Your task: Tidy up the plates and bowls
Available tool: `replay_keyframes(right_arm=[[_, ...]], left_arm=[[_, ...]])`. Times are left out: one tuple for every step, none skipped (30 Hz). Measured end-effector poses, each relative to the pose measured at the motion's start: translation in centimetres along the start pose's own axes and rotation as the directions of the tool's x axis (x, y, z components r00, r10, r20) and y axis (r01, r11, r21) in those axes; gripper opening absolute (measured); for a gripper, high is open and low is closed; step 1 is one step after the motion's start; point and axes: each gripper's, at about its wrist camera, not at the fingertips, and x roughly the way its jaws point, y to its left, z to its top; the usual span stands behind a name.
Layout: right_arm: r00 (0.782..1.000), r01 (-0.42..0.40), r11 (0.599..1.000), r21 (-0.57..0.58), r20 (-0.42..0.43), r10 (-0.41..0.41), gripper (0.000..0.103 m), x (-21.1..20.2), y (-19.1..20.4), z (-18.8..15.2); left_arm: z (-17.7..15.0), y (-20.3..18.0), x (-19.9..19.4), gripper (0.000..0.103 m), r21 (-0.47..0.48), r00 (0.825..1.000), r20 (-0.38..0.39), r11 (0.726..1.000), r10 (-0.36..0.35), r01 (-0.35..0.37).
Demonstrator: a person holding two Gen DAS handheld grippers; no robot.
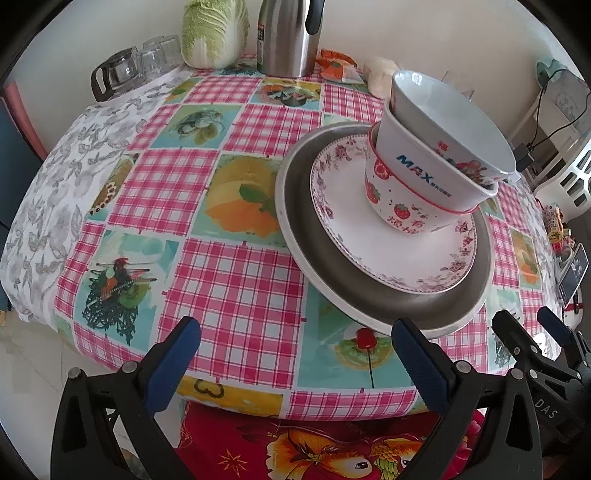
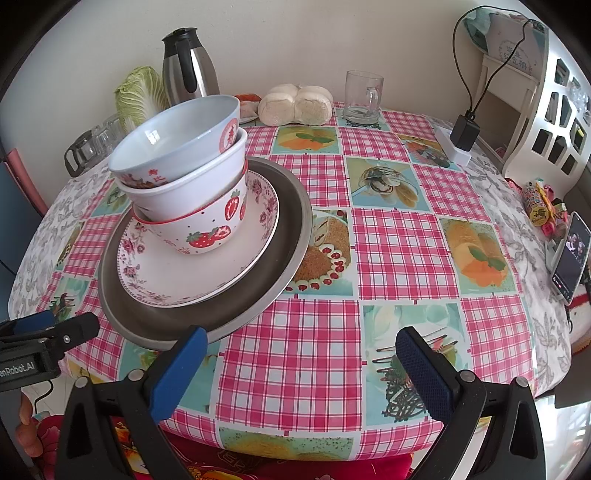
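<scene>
One stack stands on the checked tablecloth. At the bottom is a wide metal plate [image 1: 317, 240] [image 2: 291, 221], and a floral plate [image 1: 391, 254] [image 2: 184, 277] lies on it. Three nested bowls sit on that, tilted: a strawberry bowl [image 1: 399, 210] [image 2: 214, 232], a white bowl marked MAX [image 1: 413, 162] [image 2: 192, 195], and a pale bowl [image 1: 443, 107] [image 2: 177, 136] on top. My left gripper [image 1: 301, 354] [image 2: 62, 321] is open and holds nothing, just short of the metal plate's near rim. My right gripper [image 2: 303, 369] [image 1: 524, 317] is also open, to the right of the stack.
Along the back wall stand a cabbage [image 1: 216, 33], a steel thermos jug [image 1: 288, 37], a glass pitcher [image 1: 114, 72] with tumblers, steamed buns [image 2: 295, 103] and a glass mug [image 2: 364, 98]. A charger [image 2: 463, 134], a phone [image 2: 570, 258] and a white shelf [image 2: 543, 110] are on the right.
</scene>
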Motion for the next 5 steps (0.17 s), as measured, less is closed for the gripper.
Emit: replay_keyframes(right_arm=[[1.000, 0.000, 1.000, 0.000, 0.000, 0.000, 0.103, -0.01, 0.01, -0.04], [1.000, 0.000, 1.000, 0.000, 0.000, 0.000, 0.103, 0.00, 0.00, 0.00], [1.000, 0.000, 1.000, 0.001, 0.000, 0.000, 0.103, 0.00, 0.00, 0.01], [1.000, 0.000, 1.000, 0.001, 0.000, 0.000, 0.103, 0.00, 0.00, 0.00], [1.000, 0.000, 1.000, 0.000, 0.000, 0.000, 0.103, 0.00, 0.00, -0.01]], left_arm=[[0.00, 0.01, -0.06, 0.103, 0.000, 1.000, 0.003, 1.000, -0.001, 0.001], [0.02, 0.03, -0.07, 0.103, 0.000, 1.000, 0.004, 1.000, -0.001, 0.001], [0.01, 0.02, -0.06, 0.103, 0.001, 1.000, 0.004, 1.000, -0.001, 0.001], [0.01, 0.01, -0.05, 0.103, 0.002, 1.000, 0.004, 1.000, -0.002, 0.002], [0.04, 0.01, -0.03, 0.103, 0.003, 1.000, 0.003, 1.000, -0.003, 0.003]])
